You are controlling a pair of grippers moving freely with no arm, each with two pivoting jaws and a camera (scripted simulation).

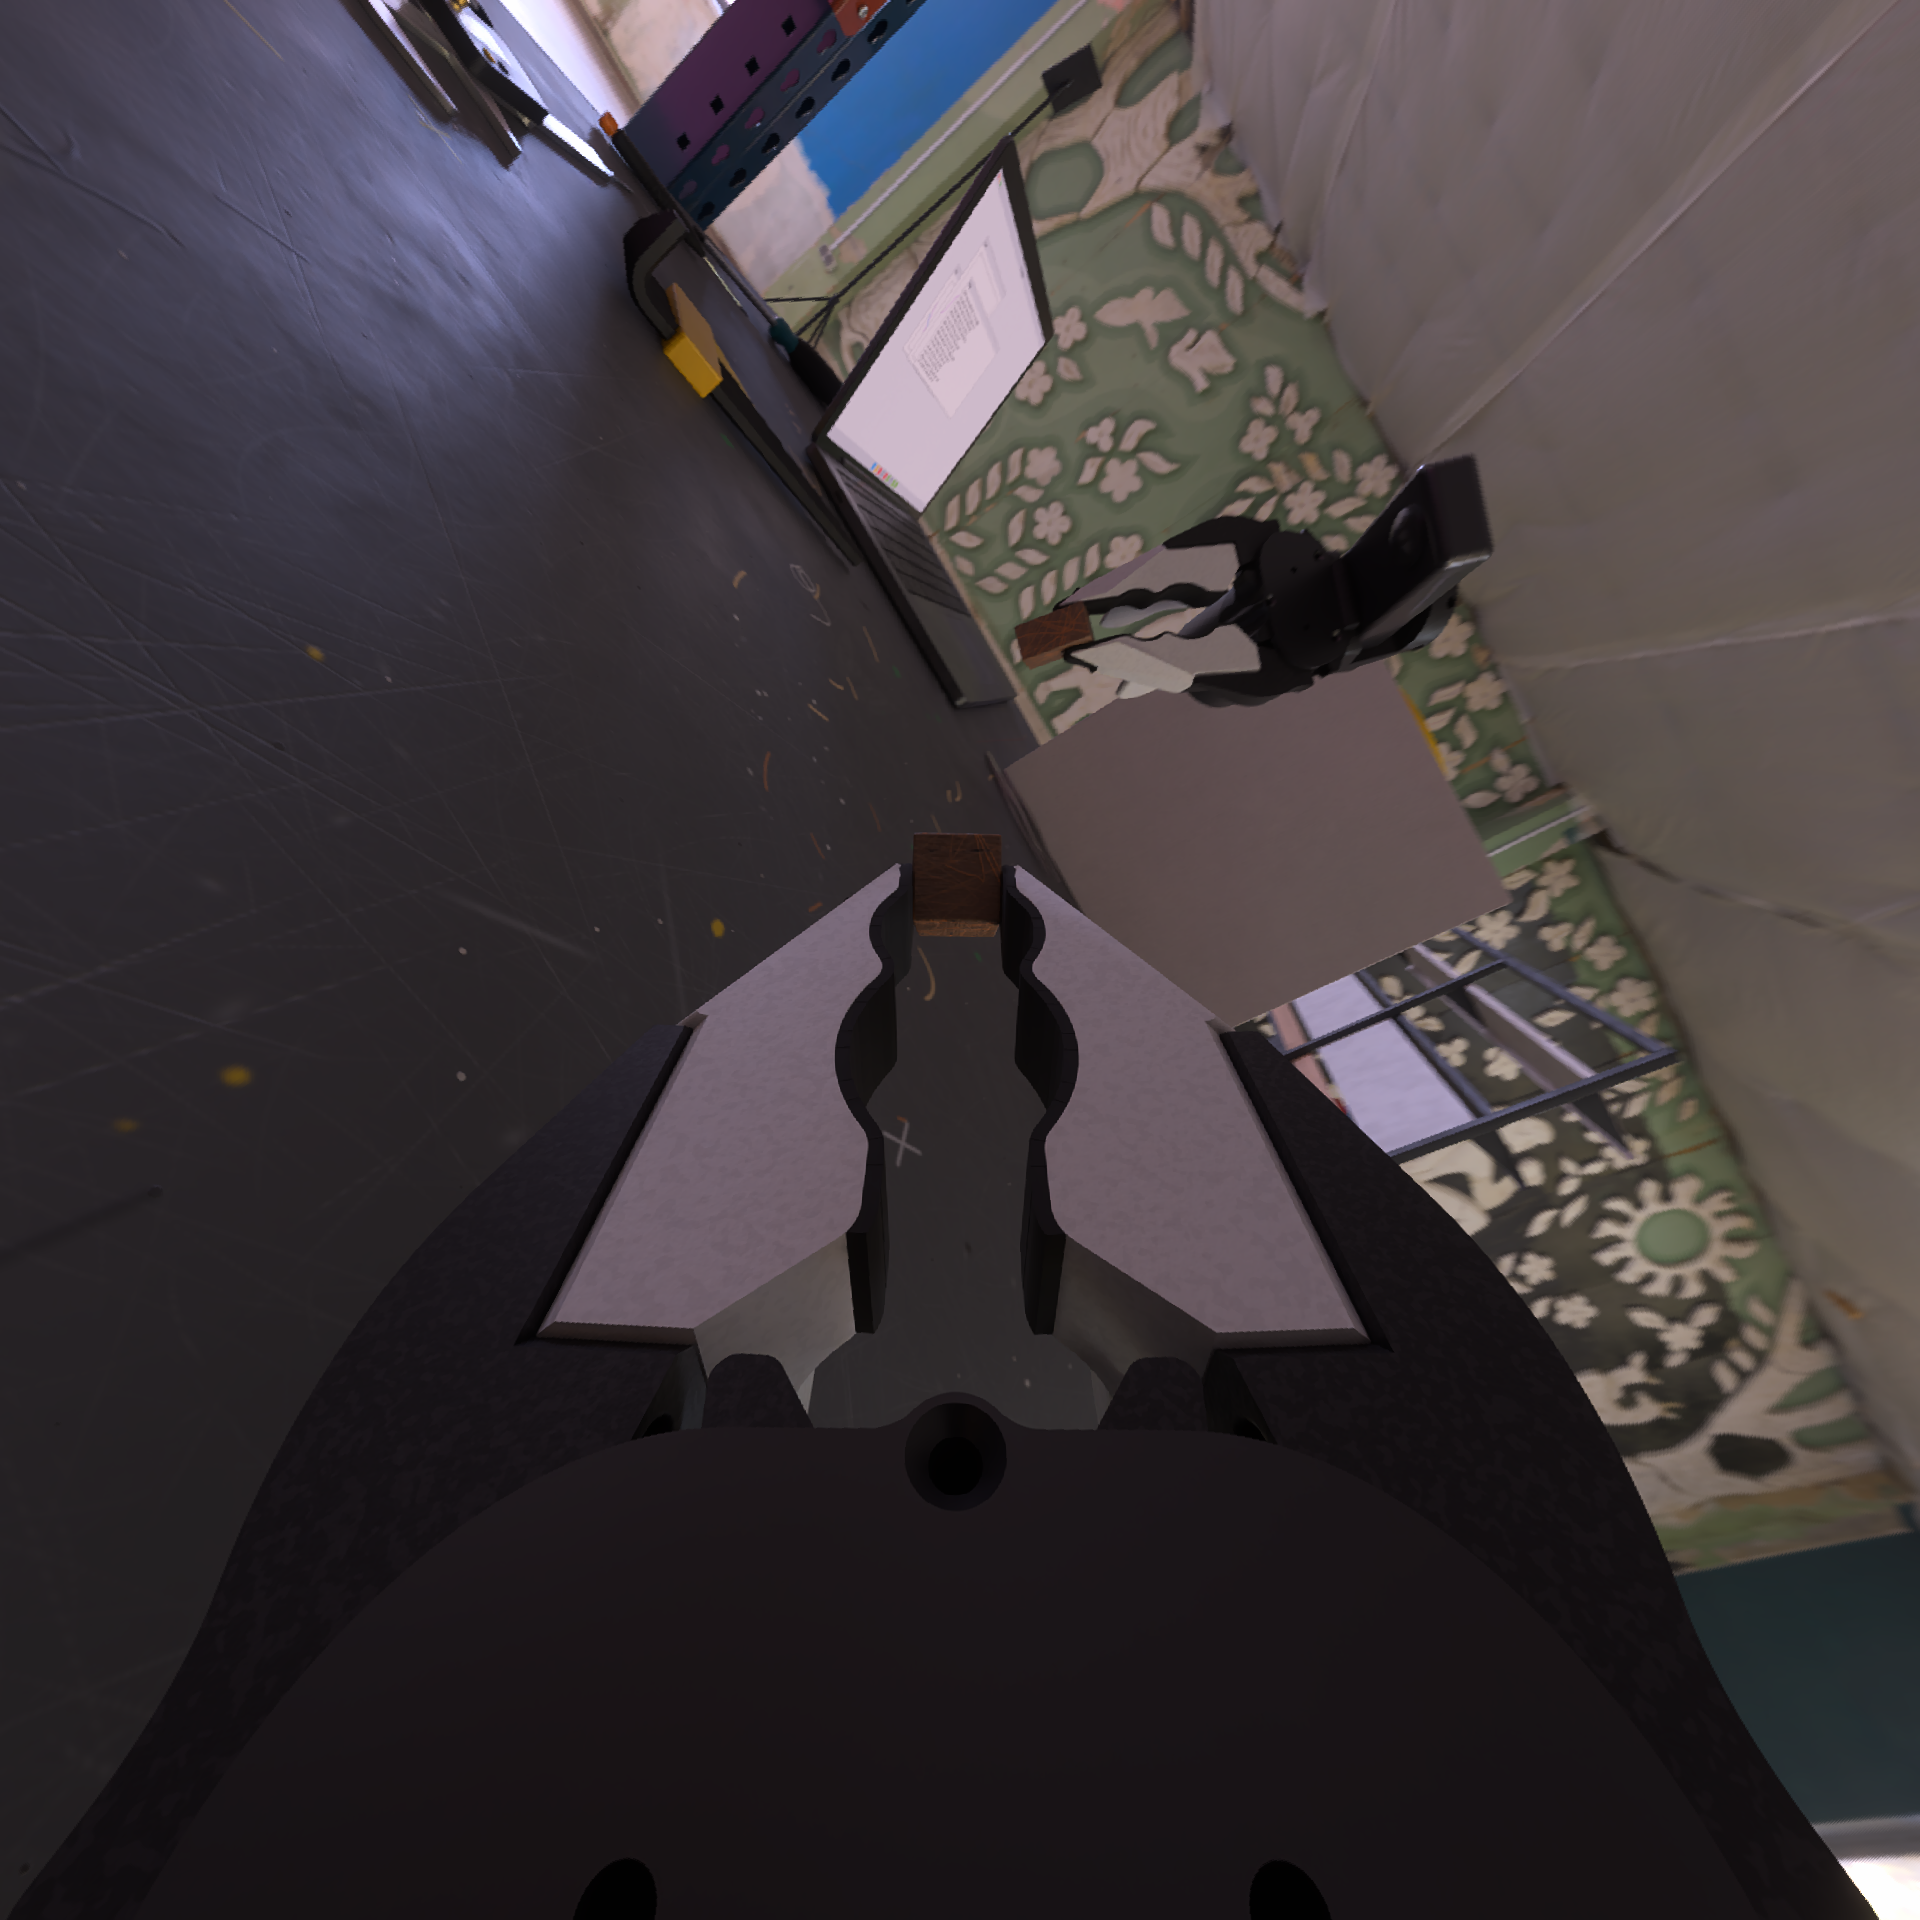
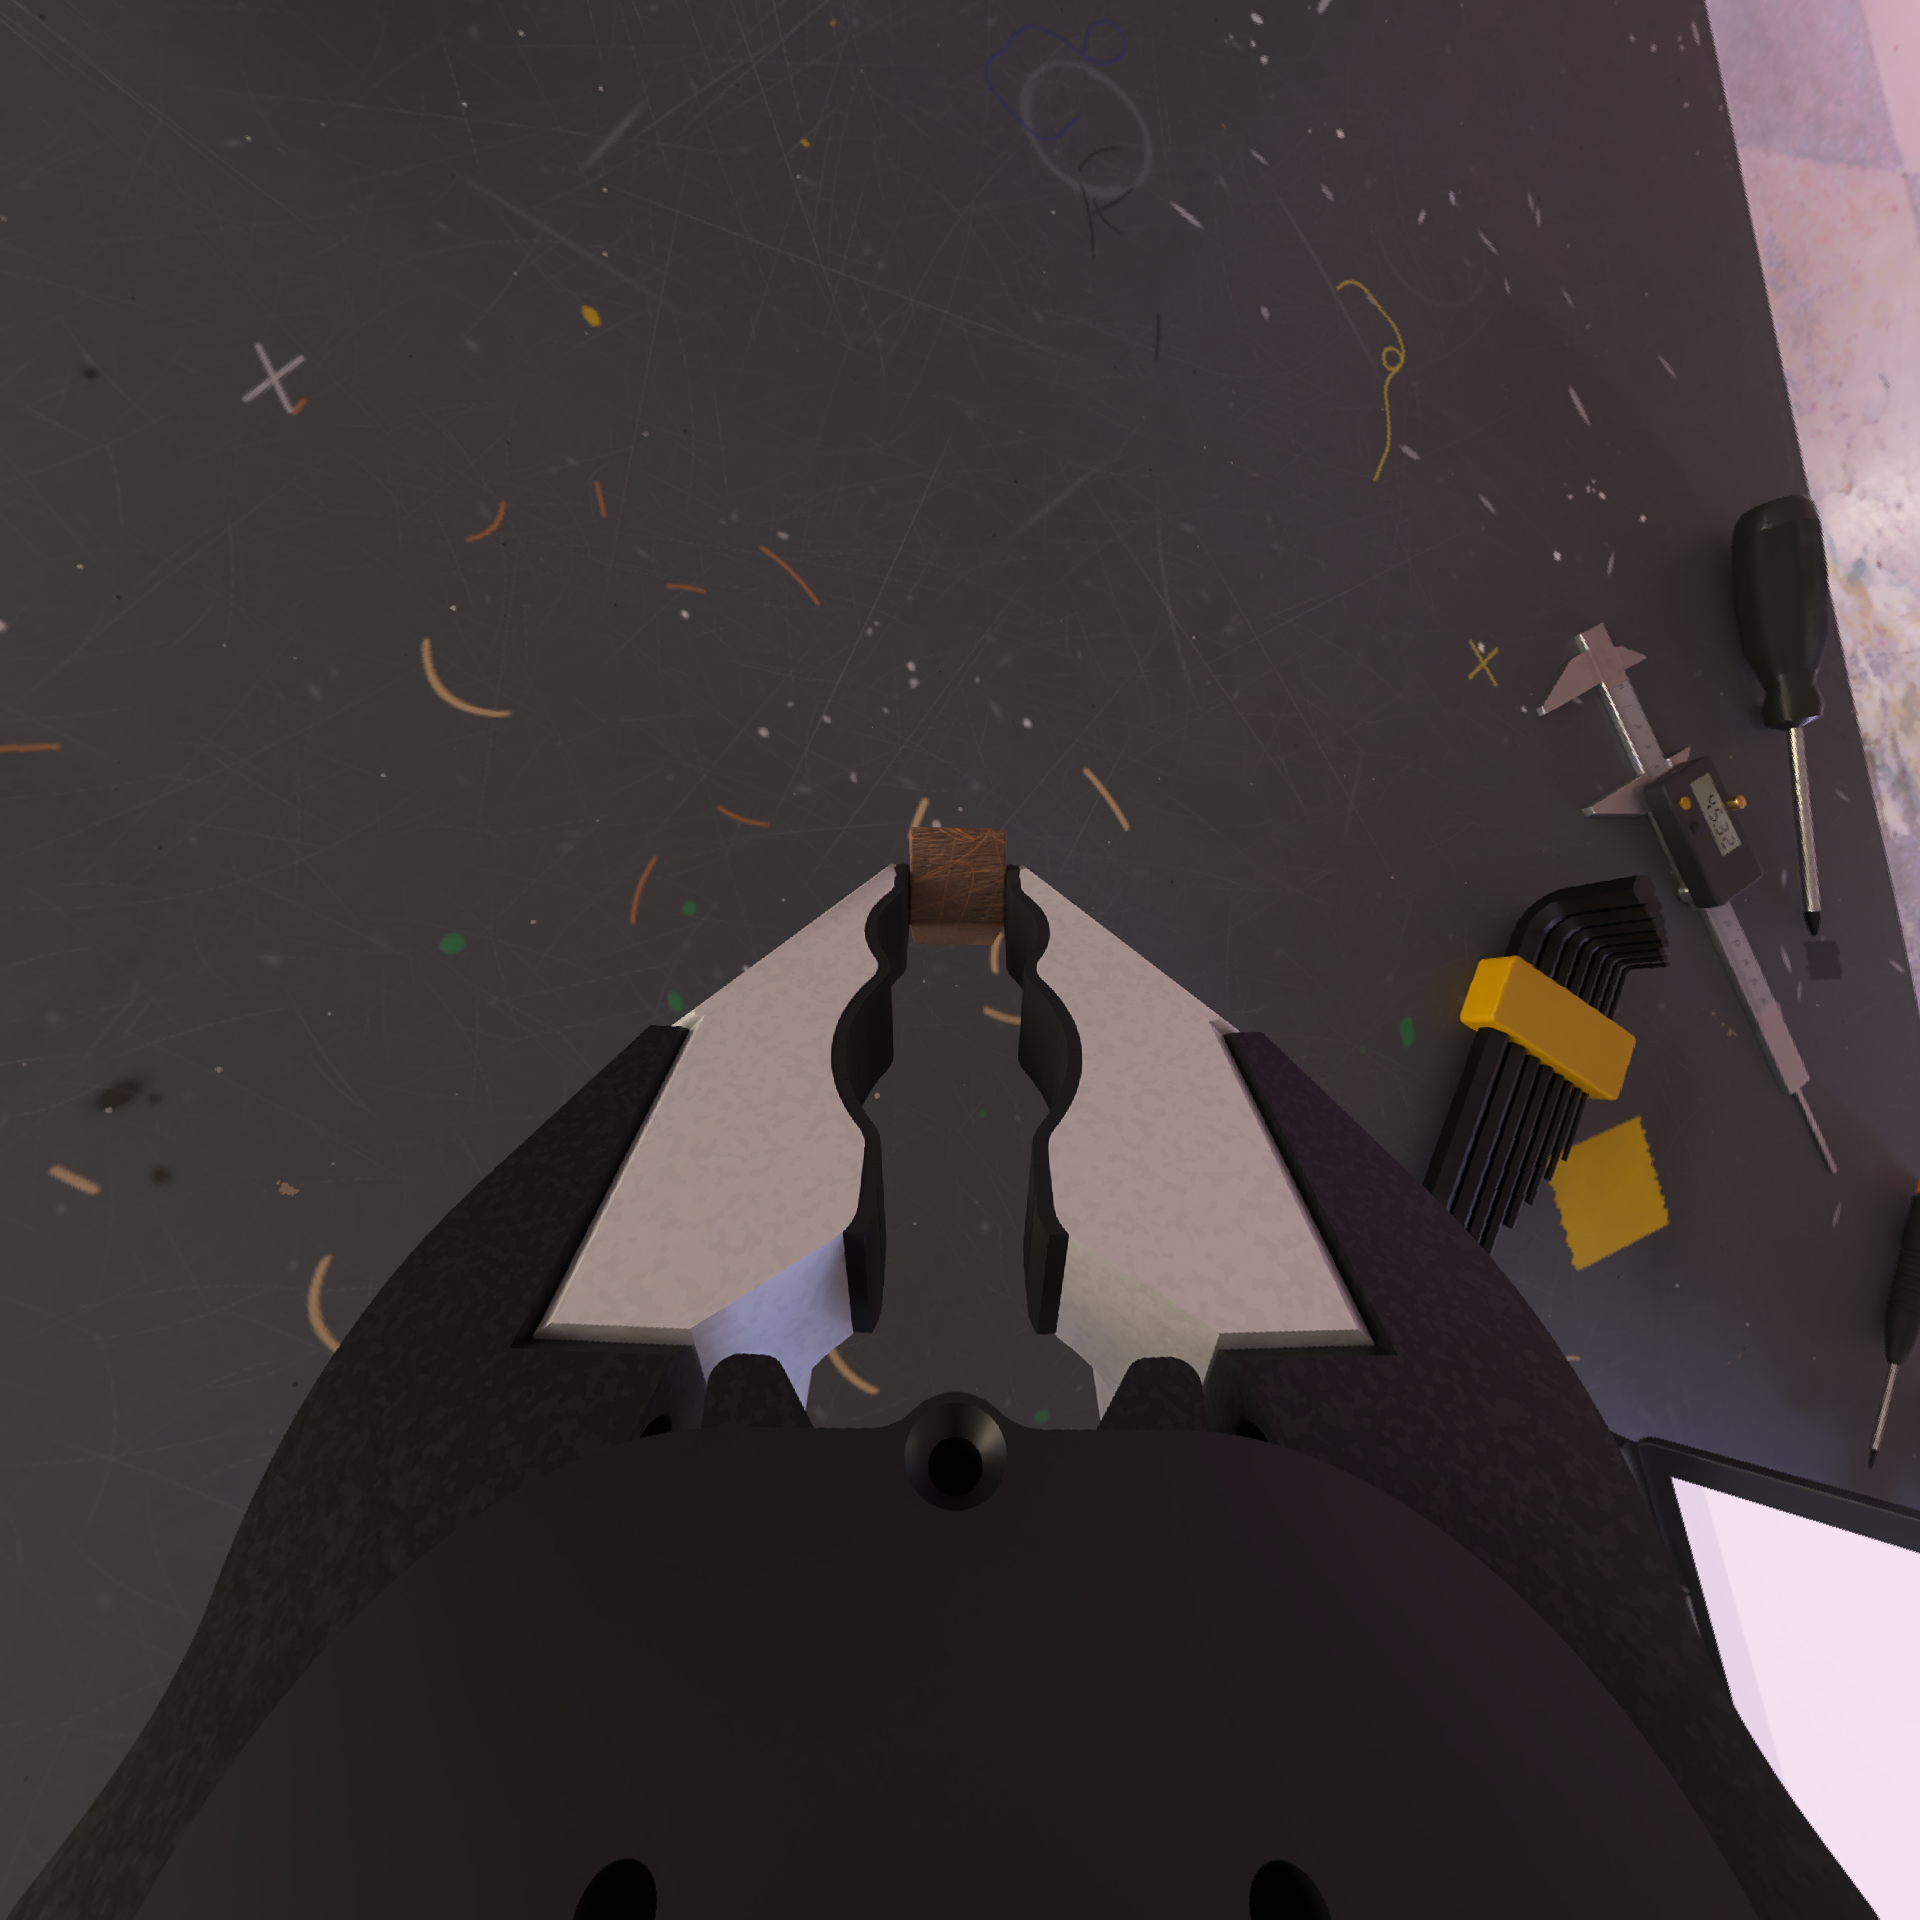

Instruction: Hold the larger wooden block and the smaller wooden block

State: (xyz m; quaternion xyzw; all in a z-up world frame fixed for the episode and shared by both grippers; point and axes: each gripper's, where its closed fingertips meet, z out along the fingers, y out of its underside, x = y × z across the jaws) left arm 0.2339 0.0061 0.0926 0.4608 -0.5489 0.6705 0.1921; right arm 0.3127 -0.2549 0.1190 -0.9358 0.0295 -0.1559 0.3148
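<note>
Two grippers each pinch one wooden block at the fingertips, both lifted clear of the dark worktop [image 2: 727, 312]. Left gripper [image 1: 957, 891]: jaws pressed on a wooden block [image 1: 957, 883]; which block is the larger cannot be told. Right gripper [image 2: 957, 894]: jaws clamped on the second wooden block [image 2: 957, 881]. To its right on the worktop lie a hex key set [image 2: 1558, 1049], a caliper [image 2: 1704, 831] and a screwdriver [image 2: 1782, 644]. The left wrist view also shows an open laptop [image 1: 935, 384].

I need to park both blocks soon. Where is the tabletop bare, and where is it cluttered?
Bare: the dark tabletop ahead and left of the right gripper. Crowded: the right edge, with hex keys, caliper, screwdriver and the laptop.
</note>
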